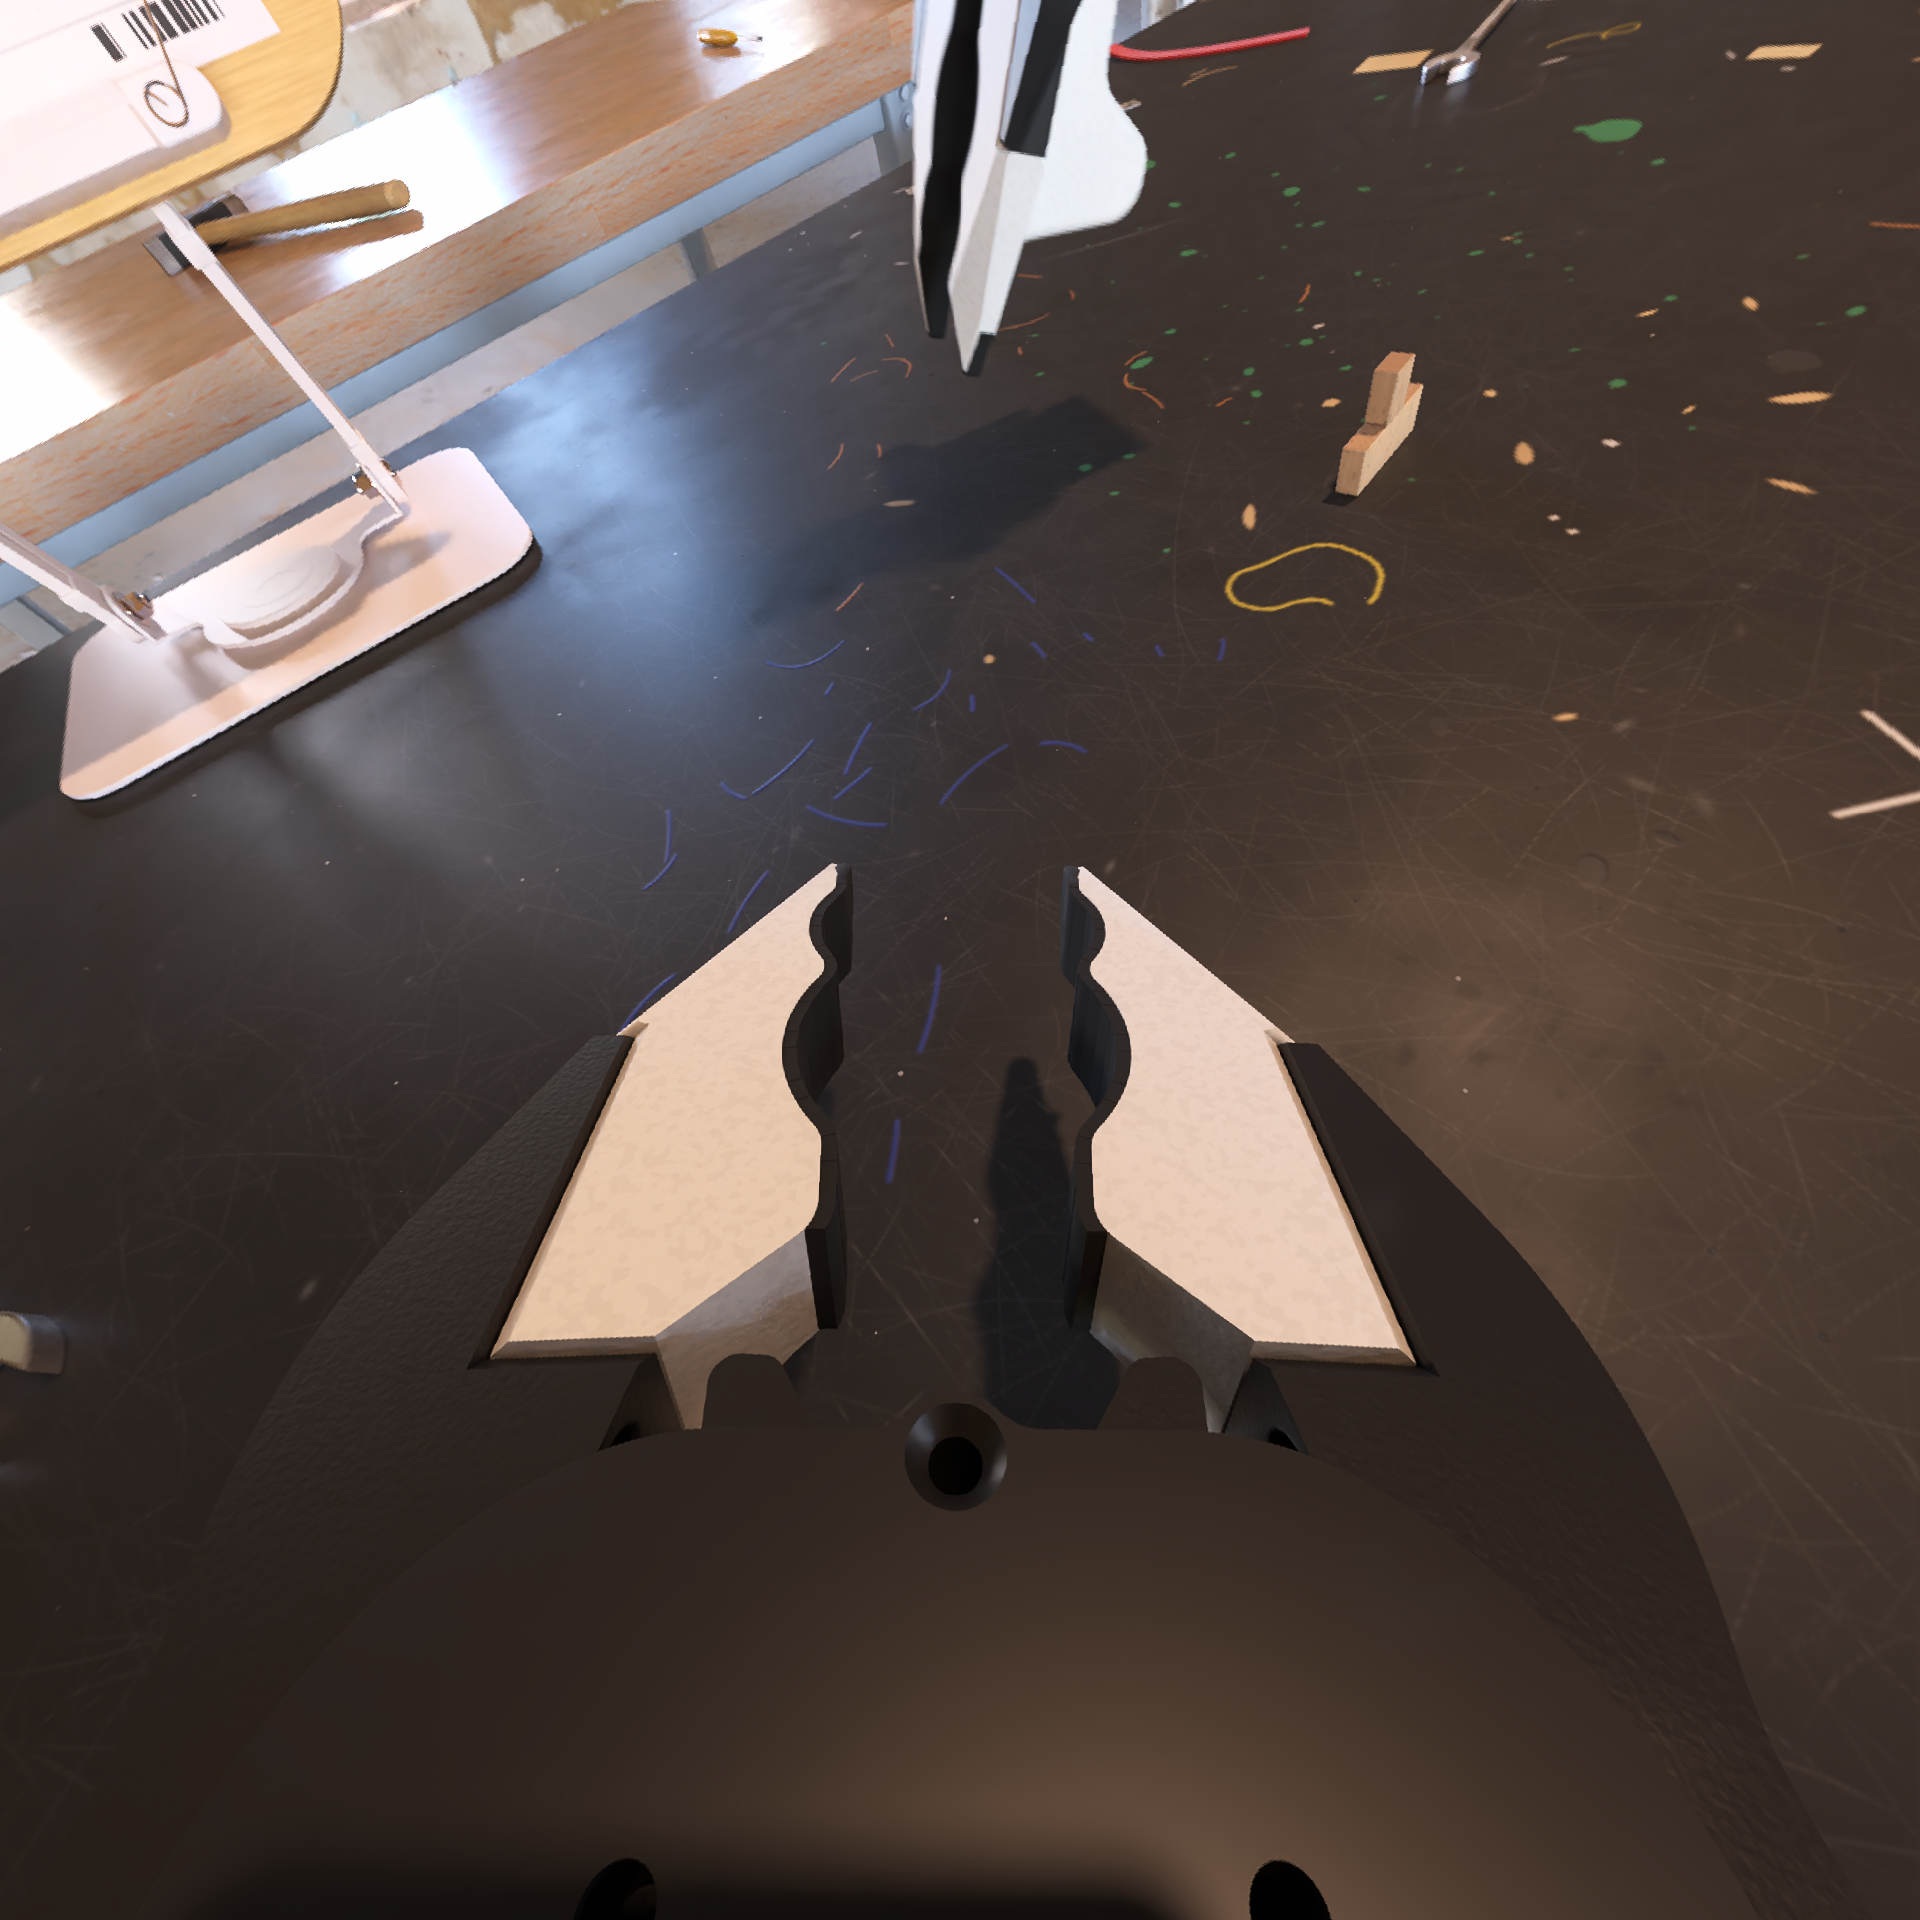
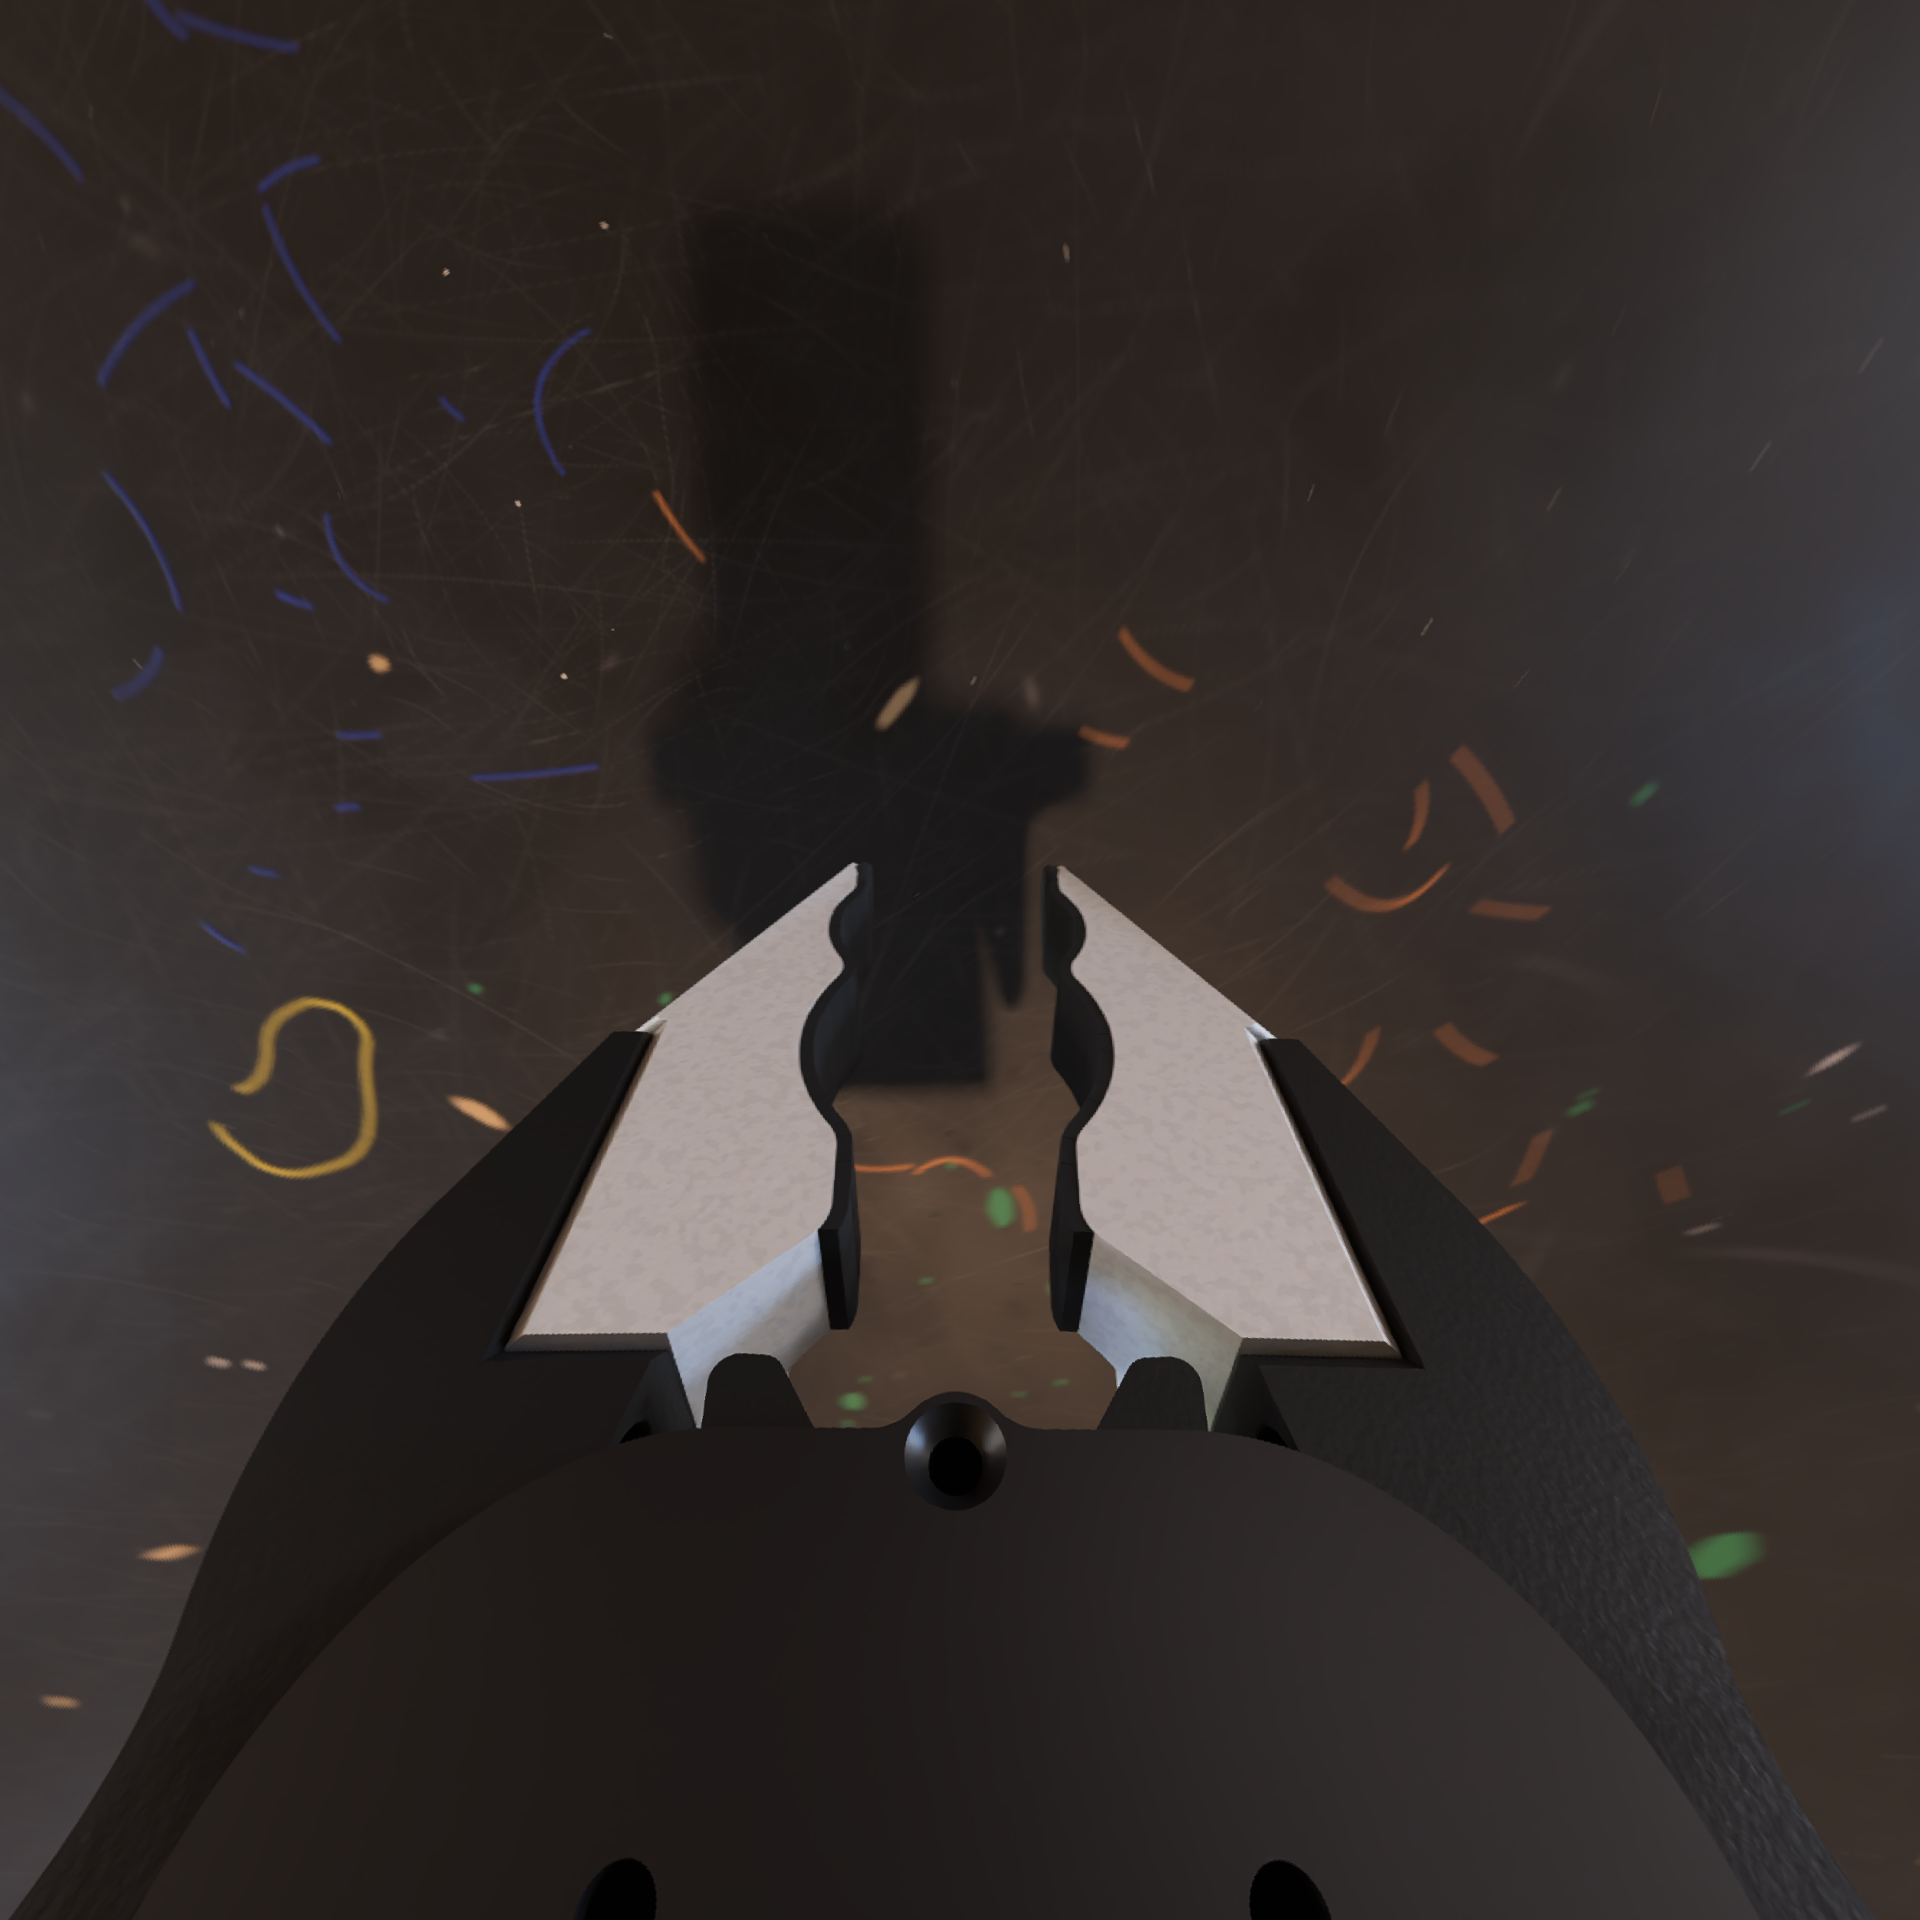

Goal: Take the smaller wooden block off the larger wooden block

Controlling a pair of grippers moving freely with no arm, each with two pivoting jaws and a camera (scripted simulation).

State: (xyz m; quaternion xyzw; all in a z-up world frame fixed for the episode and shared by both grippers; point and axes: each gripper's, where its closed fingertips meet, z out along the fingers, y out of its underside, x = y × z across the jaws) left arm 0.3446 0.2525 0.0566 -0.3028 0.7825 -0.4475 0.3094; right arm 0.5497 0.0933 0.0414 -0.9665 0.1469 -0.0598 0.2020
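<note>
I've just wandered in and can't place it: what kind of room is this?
Probably a workshop: a scratched, paint-flecked dark tabletop, a wooden-handled hammer on the long wooden bench behind, and a silver metal wrench lying nearby.

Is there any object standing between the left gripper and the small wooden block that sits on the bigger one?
Nothing visible does. From the left gripper, jaws open and empty, bare dark table runs up to the smaller wooden block on the larger wooden block. Only a flat yellow loop lies near the path. The right gripper hangs off to the left of it.
</note>
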